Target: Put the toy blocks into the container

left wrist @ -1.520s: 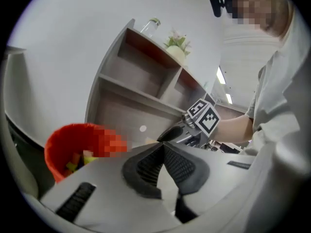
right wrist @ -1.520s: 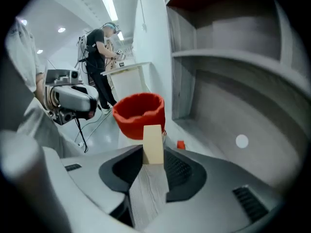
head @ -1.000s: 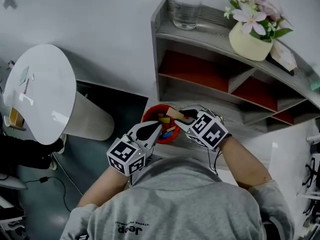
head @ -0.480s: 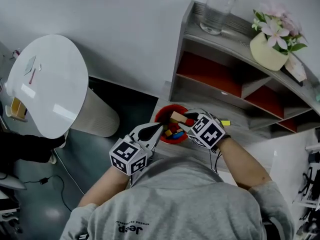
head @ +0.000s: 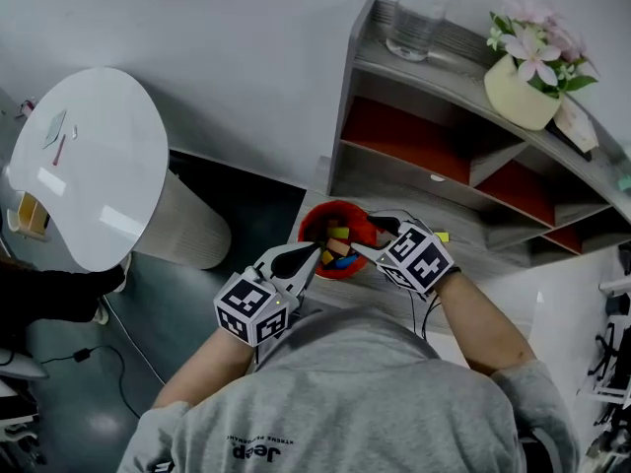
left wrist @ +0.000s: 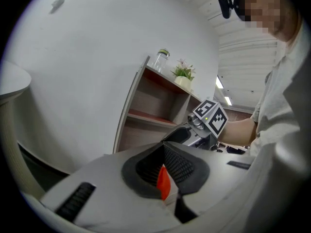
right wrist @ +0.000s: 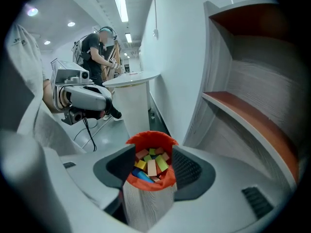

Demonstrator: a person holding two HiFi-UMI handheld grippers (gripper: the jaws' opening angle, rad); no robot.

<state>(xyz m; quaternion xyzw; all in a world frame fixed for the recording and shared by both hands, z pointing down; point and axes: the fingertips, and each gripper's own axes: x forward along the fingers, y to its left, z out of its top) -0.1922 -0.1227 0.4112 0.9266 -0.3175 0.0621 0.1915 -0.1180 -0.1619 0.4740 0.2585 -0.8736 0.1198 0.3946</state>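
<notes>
A red soft-sided container (head: 335,236) full of coloured toy blocks stands on the grey desk (head: 473,254) in front of the shelf unit. My left gripper (head: 314,254) is shut on the container's near rim; a red sliver shows between its pads (left wrist: 163,171). My right gripper (head: 370,236) hovers over the container. Its jaws have just been opening and now stand open with nothing gripped. Looking along them I see the container (right wrist: 150,181) below, a tan block (right wrist: 152,168) lying on top of the pile. A small yellow block (head: 444,236) lies on the desk to the right.
A grey shelf unit (head: 444,136) with red-backed compartments rises behind the container, with a water bottle (head: 419,13) and a flower pot (head: 523,87) on top. A white round table (head: 94,166) stands to the left. Another person (right wrist: 99,50) works far off.
The right gripper held a tan block over the container before; its jaws have opened and the block now lies among the others. The left gripper kept its hold on the rim.
</notes>
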